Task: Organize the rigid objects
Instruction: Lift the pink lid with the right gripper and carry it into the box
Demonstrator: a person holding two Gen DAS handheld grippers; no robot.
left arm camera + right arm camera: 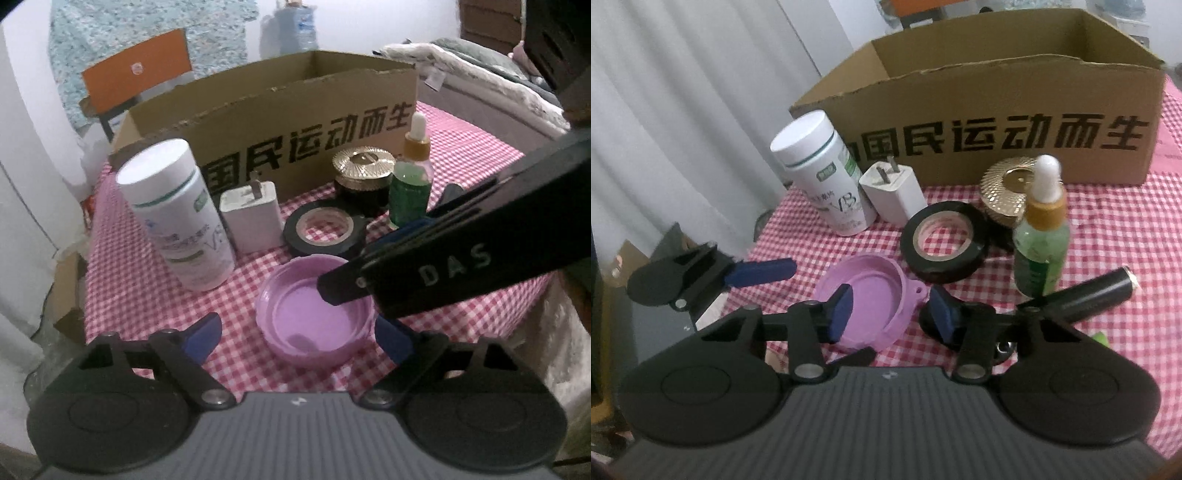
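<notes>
Red-white checked cloth covers the table [147,306]; a pale curtain hangs at the left in the R wrist view, and an orange chair back shows behind the table in the L view. Along the table's far edge stands an open cardboard box [997,92] w/ black printed characters on its front wall.

In front of the box, from the left edge to the right: a white supplement bottle [177,218], upright; a white charger plug [253,221] just beside it, pins up; a black tape roll [325,232] lying flat; a dark jar w/ gold ribbed lid [364,173] behind the roll; a green dropper bottle [412,184], upright. A black cylinder [1097,295] lies toward the right edge, partly hidden.

A pink plastic lid [314,325], the task's thing, lies hollow side up, nearer the near edge than the other items.

L gripper [299,338]: blue pads wide apart, one on each side of the lid, not touching it.

R gripper [892,314]: jaws about half closed, one pad over the lid's hollow and the other just outside its rim. A small gap shows there, so no clamp is seen.
</notes>
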